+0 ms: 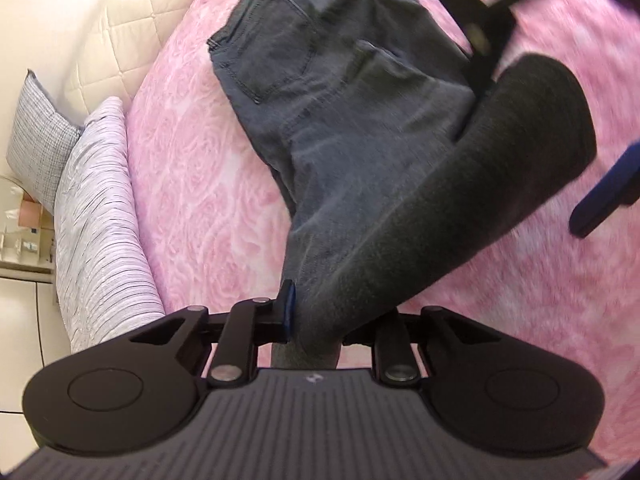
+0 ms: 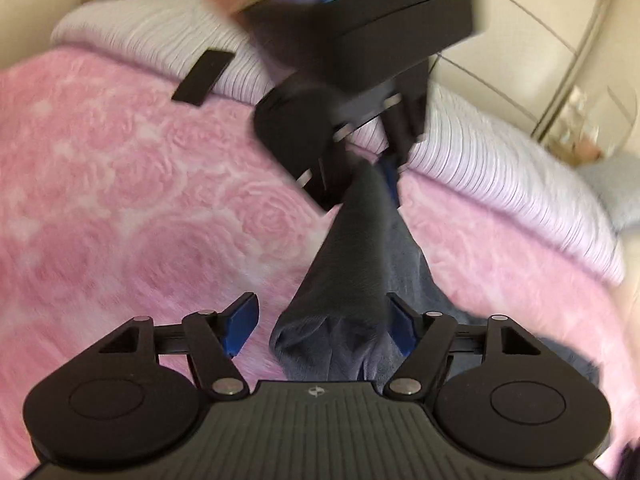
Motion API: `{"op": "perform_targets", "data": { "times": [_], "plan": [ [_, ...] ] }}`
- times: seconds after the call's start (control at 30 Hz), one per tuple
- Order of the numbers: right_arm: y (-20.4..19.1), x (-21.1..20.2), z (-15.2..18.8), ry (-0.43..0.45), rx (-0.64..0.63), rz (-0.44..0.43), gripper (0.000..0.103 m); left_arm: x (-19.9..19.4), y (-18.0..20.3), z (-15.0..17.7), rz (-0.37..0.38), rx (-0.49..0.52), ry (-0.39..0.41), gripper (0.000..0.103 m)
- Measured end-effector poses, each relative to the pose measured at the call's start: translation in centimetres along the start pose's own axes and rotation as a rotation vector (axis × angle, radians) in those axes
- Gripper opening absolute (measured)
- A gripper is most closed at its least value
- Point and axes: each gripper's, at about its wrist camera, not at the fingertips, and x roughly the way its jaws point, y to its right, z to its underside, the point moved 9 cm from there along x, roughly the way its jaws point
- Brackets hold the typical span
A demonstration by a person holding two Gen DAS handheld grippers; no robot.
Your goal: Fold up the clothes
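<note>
Pink blanket [image 1: 208, 208] with a rose pattern covers the bed, and one pair of dark grey jeans [image 1: 340, 92] lies on it, back pockets up, two of them showing. A striped pillow [image 1: 100, 220] and a checked cushion [image 1: 40, 140] sit along the bed's edge, beside a quilted cream headboard [image 1: 132, 20].

One leg of the jeans rises off the blanket in a long fold toward the left gripper [image 1: 316, 320]. Its fingers [image 1: 287, 308] are nearly closed and pinch that leg; one blue pad shows on the left of the cloth, the other is hidden behind it. From the right wrist the same gripper appears blurred at the top, with the cloth hanging down from it.

The right gripper [image 2: 324, 324] has its fingers [image 2: 240, 324] well apart. The bunched end of the leg lies between them: the right pad touches the cloth or sits just against it, while the left pad stands clear with pink blanket showing in the gap, so nothing is clamped. A small black strip [image 2: 202, 76] lies on the striped pillow.
</note>
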Motion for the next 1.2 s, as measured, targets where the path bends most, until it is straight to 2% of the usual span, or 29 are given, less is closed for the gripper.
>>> {"op": "perform_targets", "data": {
  "times": [0.07,0.1,0.13,0.2,0.27,0.47,0.5,0.6,0.7,0.77,0.8,0.83,0.9,0.93,0.97,1.07,1.2],
  "plan": [
    [1.7,0.0,0.3,0.024,0.046,0.001,0.039,-0.5,-1.3,-1.0,-0.007,0.005,-0.003,0.017],
    [2.9,-0.5,0.3,0.041,0.078,0.000,0.026,-0.8,-2.0,-1.7,-0.017,0.007,-0.002,0.017],
    [4.1,-1.1,0.3,0.059,0.110,0.000,0.019,-1.0,-2.7,-2.3,-0.028,0.009,-0.002,0.017],
    [6.6,-2.3,0.2,0.096,0.178,0.001,0.013,-1.5,-4.3,-3.8,-0.048,0.005,0.004,0.018],
    [10.1,-3.9,0.4,0.132,0.259,0.000,0.012,-1.9,-6.6,-6.1,-0.068,-0.043,0.025,0.018],
    [23.2,-7.6,3.3,0.191,0.529,-0.006,0.012,-0.6,-13.1,-14.9,-0.146,-0.158,0.122,0.023],
    [25.4,-8.0,4.1,0.194,0.565,-0.005,0.012,0.0,-14.0,-16.3,-0.164,-0.173,0.136,0.028],
    [31.9,-7.6,7.6,0.183,0.662,-0.010,0.012,1.7,-16.6,-19.8,-0.199,-0.266,0.173,0.035],
    [38.0,-5.1,12.3,0.163,0.760,-0.003,0.012,2.9,-18.3,-21.7,-0.211,-0.386,0.203,0.035],
    [41.1,-3.0,16.0,0.151,0.853,-0.005,0.012,3.3,-18.3,-21.8,-0.202,-0.459,0.214,0.035],
    [42.6,-1.7,18.3,0.136,0.927,0.000,0.012,3.5,-18.1,-21.6,-0.194,-0.495,0.217,0.038],
    [43.7,-0.8,20.6,0.121,1.006,0.014,0.013,3.8,-17.8,-21.2,-0.187,-0.530,0.215,0.042],
    [45.4,1.6,25.8,0.075,1.227,0.012,0.017,4.3,-16.6,-20.0,-0.156,-0.588,0.183,0.042],
    [45.5,2.7,28.3,0.043,1.333,0.001,0.023,4.6,-15.6,-19.3,-0.134,-0.610,0.161,0.042],
    [45.3,3.1,29.6,0.030,1.384,0.007,0.038,5.0,-14.7,-18.5,-0.113,-0.632,0.139,0.042],
    [44.8,1.8,30.8,0.067,1.432,0.046,0.046,5.2,-11.5,-16.5,-0.070,-0.656,0.079,0.042],
    [43.0,-0.6,31.4,0.072,1.488,0.096,0.047,4.2,-7.6,-14.2,-0.035,-0.700,0.005,0.043]
  ]
}}
